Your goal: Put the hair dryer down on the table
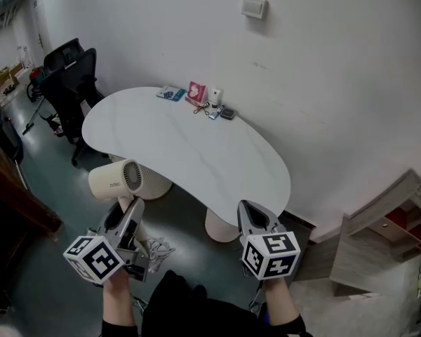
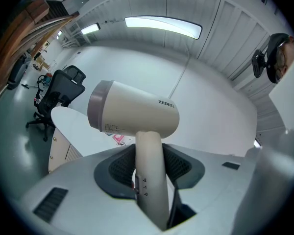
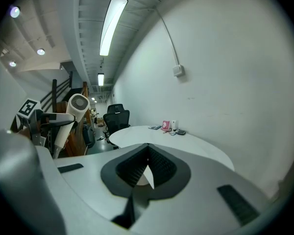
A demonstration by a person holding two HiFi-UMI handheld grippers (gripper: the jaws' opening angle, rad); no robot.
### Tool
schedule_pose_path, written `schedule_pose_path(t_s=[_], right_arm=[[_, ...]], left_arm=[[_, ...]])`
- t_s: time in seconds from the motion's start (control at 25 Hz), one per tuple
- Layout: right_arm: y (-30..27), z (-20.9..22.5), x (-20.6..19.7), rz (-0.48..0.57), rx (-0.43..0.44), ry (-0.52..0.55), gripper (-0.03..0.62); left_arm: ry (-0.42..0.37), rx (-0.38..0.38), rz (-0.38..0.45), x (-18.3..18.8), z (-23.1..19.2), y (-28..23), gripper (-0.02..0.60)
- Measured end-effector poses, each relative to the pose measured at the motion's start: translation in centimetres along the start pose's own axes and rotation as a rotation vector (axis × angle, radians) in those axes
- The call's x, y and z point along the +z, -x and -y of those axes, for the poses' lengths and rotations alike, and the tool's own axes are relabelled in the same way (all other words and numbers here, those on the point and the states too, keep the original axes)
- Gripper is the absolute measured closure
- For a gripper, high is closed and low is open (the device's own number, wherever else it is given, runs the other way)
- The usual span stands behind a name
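The left tool (image 1: 130,206) is clamping the hair dryer (image 1: 116,179) by its handle, carrying it in the air just off the near edge of the white counter (image 1: 189,146). The right tool (image 1: 251,213) is hanging empty, jaws together. The set-down is still waiting.

Hair dryer (image 1: 117,179): cream body, grey band one end, round grille other end. Handle upright, clamped betw. jaws of left gripper (image 1: 131,208); barrel horiz. Held in air, off white tabletop (image 1: 189,153), near its left edge.
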State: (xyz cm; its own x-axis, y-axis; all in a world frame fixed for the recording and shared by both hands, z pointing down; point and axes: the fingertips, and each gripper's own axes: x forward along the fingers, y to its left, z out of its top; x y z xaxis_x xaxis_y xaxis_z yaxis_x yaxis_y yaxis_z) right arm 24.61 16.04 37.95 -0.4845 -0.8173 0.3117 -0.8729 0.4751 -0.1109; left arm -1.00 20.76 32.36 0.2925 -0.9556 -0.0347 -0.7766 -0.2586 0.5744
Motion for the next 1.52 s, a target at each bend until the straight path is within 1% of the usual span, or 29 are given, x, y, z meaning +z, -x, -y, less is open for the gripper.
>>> schedule_pose_path(t_s=[0.16, 0.36, 0.48, 0.76, 1.16, 1.4, 1.52], right_arm=[[-0.8, 0.0, 0.1, 0.004, 0.016, -0.024, 0.592], [-2.7, 0.0, 0.8, 0.005, 0.002, -0.034, 0.592], [-4.7, -0.1, 1.4, 0.000, -0.007, -0.040, 0.592], [-11.9, -1.8, 2.2, -0.041, -0.015, -0.034, 0.592], [-22.9, -4.9, 5.3, -0.063, -0.054, -0.033, 0.592], [-27.4, -6.7, 6.5, -0.065, -0.070, -0.028, 0.592], [-28.9, -7.3, 6.8, -0.072, -0.076, -0.009, 0.592]], left_arm=[[0.001, -0.004, 0.002, 0.4, -0.2, -0.8, 0.413], [-0.014, -0.018, 0.003, 1.7, -1.2, -2.2, 0.413], [-0.024, -0.023, -0.001, 2.7, -2.5, -3.7, 0.413], [-0.014, -0.031, -0.026, 5.4, -8.0, -8.2, 0.413], [-0.020, -0.074, -0.064, 11.7, -15.9, -14.7, 0.413], [-0.012, -0.081, -0.077, 15.0, -19.9, -18.0, 0.413], [-0.030, -0.089, -0.076, 16.7, -21.3, -19.9, 0.413]])
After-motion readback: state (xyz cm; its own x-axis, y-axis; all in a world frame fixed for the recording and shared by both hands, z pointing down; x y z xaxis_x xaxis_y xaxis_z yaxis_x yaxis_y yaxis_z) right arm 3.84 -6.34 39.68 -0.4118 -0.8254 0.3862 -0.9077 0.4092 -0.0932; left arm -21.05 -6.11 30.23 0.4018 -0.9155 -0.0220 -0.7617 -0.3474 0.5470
